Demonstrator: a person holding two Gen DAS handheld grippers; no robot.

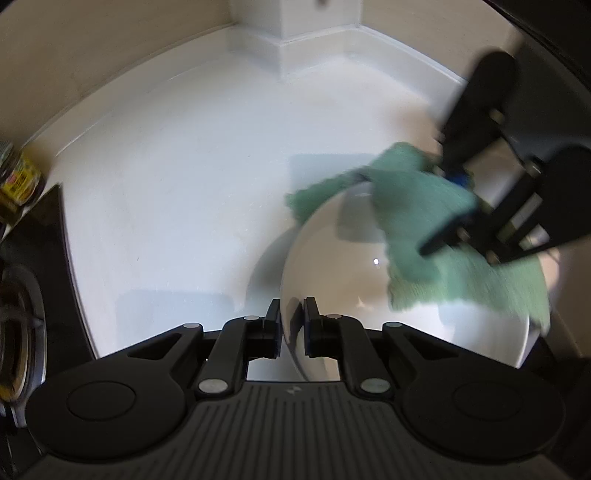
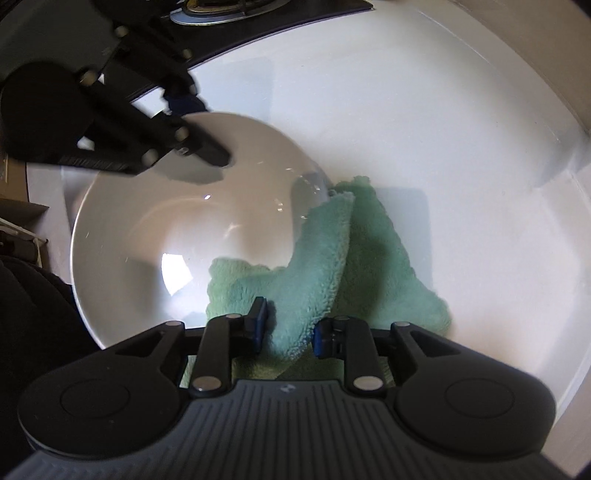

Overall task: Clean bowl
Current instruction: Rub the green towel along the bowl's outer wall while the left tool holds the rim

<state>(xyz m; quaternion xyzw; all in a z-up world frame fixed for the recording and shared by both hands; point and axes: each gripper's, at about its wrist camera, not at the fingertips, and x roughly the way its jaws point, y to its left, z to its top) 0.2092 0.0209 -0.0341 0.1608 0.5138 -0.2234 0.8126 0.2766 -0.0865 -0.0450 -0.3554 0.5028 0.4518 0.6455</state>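
In the bowl (image 2: 147,236), green cloth (image 2: 310,280)

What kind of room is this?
Probably a kitchen. A white counter runs into a wall corner, a stove burner sits beside it, and a white bowl is being wiped with a green cloth.

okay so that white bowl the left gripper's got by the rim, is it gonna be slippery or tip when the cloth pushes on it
Probably slippery: the white bowl looks glossy, with bright reflections inside. It may tip, since the left hand-held gripper pinches only one rim edge. The green cloth droops limply over the far rim, so its push is likely soft.
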